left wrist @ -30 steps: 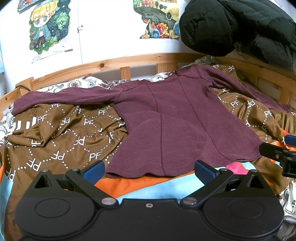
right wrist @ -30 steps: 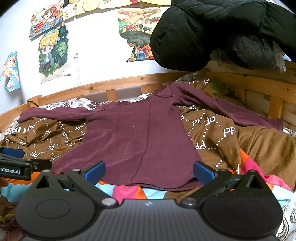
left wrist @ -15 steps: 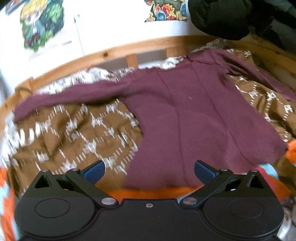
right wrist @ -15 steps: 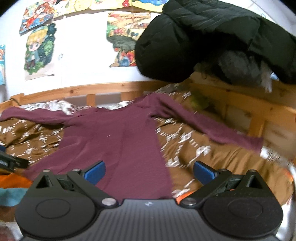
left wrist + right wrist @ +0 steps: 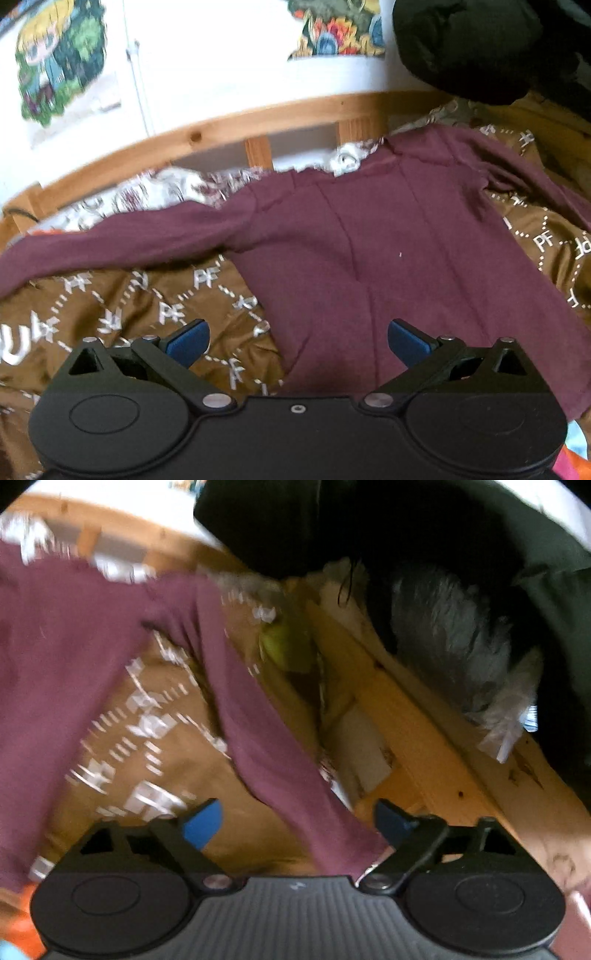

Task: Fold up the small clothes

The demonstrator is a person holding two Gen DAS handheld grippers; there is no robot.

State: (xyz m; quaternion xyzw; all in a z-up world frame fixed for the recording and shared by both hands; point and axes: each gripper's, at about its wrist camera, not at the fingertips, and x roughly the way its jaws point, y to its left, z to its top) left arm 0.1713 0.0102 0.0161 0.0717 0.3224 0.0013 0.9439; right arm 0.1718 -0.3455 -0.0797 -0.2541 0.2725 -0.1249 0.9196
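Note:
A maroon long-sleeved top [image 5: 369, 258] lies spread flat on a brown patterned blanket [image 5: 122, 314], both sleeves stretched outward. My left gripper [image 5: 297, 341] hovers open over the top's lower left side, nothing between its blue pads. In the blurred right wrist view the top's right sleeve [image 5: 266, 746] runs diagonally down to my right gripper [image 5: 297, 821]. The sleeve's end lies between the blue fingers; the jaws are closing and the pads do not press on it.
A wooden bed rail [image 5: 229, 133] curves along the far side below a white wall with cartoon posters [image 5: 55, 74]. A black padded jacket [image 5: 406, 528] with grey fur trim hangs over the right rail [image 5: 417, 720]. A green item [image 5: 284, 650] is tucked by the rail.
Both grippers moved forward over the bed. The left now sits above the top's lower part. The right swung right and rolled, coming to the right sleeve's end, its jaws narrowing.

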